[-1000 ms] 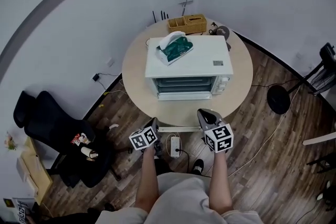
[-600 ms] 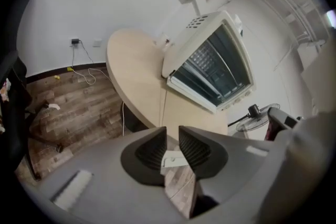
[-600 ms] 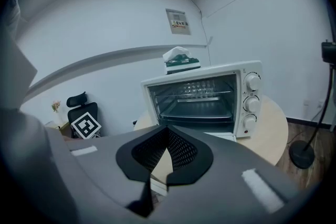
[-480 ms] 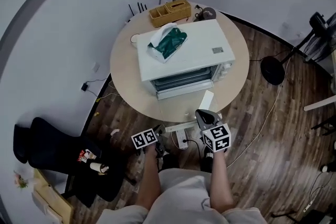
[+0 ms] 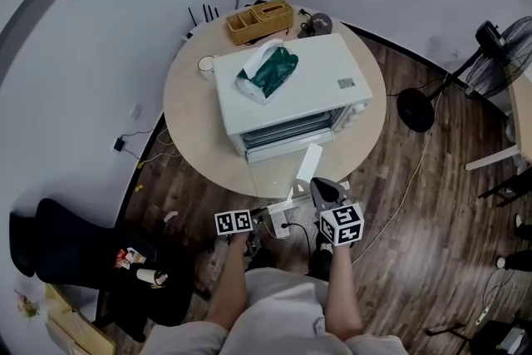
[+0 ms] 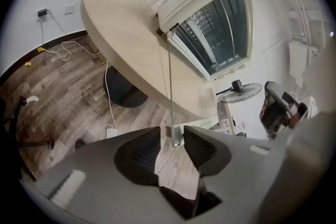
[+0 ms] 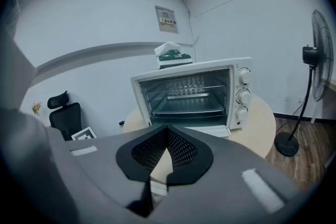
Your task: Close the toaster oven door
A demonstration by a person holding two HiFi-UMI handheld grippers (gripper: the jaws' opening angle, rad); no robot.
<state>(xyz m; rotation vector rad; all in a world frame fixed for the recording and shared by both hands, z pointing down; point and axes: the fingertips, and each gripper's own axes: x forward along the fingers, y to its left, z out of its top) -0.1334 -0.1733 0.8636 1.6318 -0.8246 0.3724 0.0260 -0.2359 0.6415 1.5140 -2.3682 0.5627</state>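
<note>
The white toaster oven (image 5: 287, 91) stands on the round wooden table (image 5: 191, 108). Its glass door (image 5: 287, 148) hangs open at the front, and in the right gripper view the racks inside the oven (image 7: 191, 93) show above the lowered door (image 7: 210, 131). My left gripper (image 6: 172, 138) is low, in front of the table edge. Its jaws have just been opening and stand open, with only floor showing between the pads. My right gripper (image 7: 167, 132) is shut on nothing and points at the oven front from short of the table; in the head view the right gripper (image 5: 319, 187) sits below the table's edge.
A green tissue box (image 5: 266, 71) lies on the oven and a wooden organiser (image 5: 259, 19) stands behind it. A power strip with cables (image 5: 278, 222) lies on the floor under the table edge. A black office chair (image 5: 75, 249) stands to the left and a standing fan (image 7: 315, 68) to the right.
Both grippers have come down and back from the table's front edge, the left one further. The oven and its open door have not moved.
</note>
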